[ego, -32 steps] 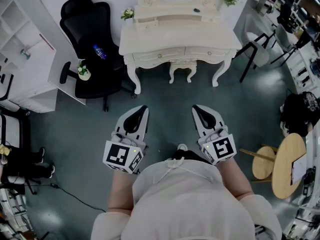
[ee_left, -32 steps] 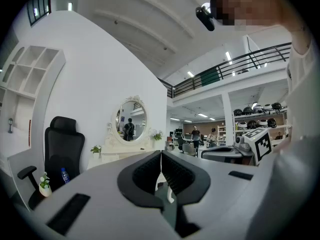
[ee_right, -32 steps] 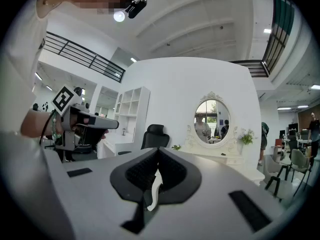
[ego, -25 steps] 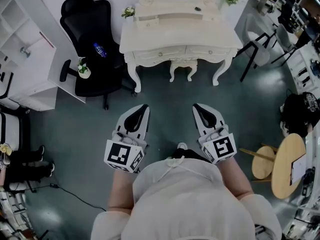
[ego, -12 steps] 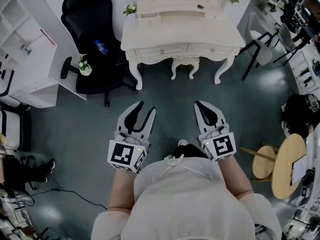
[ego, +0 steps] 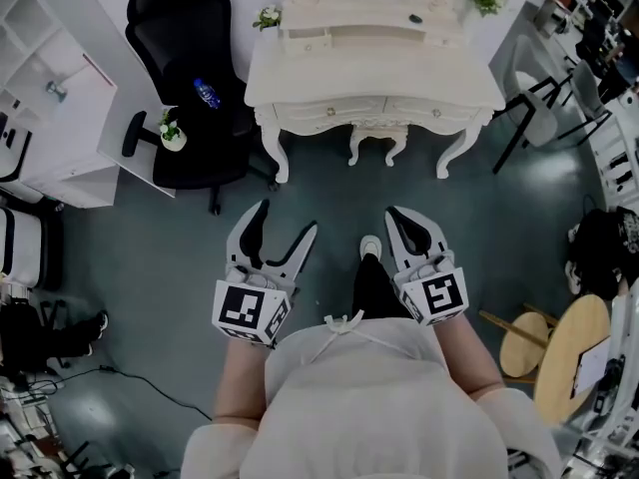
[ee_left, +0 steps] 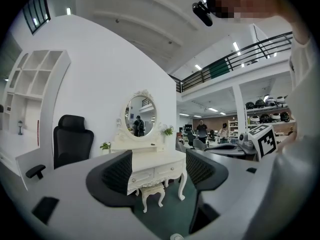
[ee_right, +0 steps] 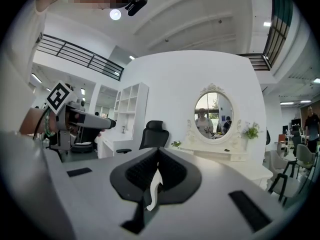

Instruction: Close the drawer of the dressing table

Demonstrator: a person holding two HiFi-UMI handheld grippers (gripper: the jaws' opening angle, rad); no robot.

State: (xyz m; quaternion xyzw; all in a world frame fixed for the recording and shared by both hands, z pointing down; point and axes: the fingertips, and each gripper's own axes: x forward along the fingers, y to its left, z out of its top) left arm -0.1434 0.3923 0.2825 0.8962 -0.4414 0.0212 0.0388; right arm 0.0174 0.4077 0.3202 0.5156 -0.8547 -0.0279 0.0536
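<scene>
The white dressing table (ego: 374,80) with its oval mirror stands against the far wall, well ahead of both grippers. Two front drawers (ego: 334,114) show below its top, and I cannot tell which one stands out. My left gripper (ego: 286,222) hangs over the floor at lower left; its jaws are opening, with nothing between them. Through the left gripper (ee_left: 157,166) view the table (ee_left: 150,166) appears between the spread jaws, far off. My right gripper (ego: 400,218) is shut and empty at lower right. In the right gripper (ee_right: 157,170) view the table (ee_right: 225,154) lies to the right.
A white stool (ego: 377,142) sits under the table. A black office chair (ego: 190,78) with a blue bottle (ego: 207,94) on its seat stands to the left, next to white shelving (ego: 50,98). A round wooden table (ego: 571,355) is at the right. My foot (ego: 369,246) is between the grippers.
The left gripper's jaws have gone from shut to wide apart. The person has stepped forward, one foot now showing between the grippers. The right gripper stays shut.
</scene>
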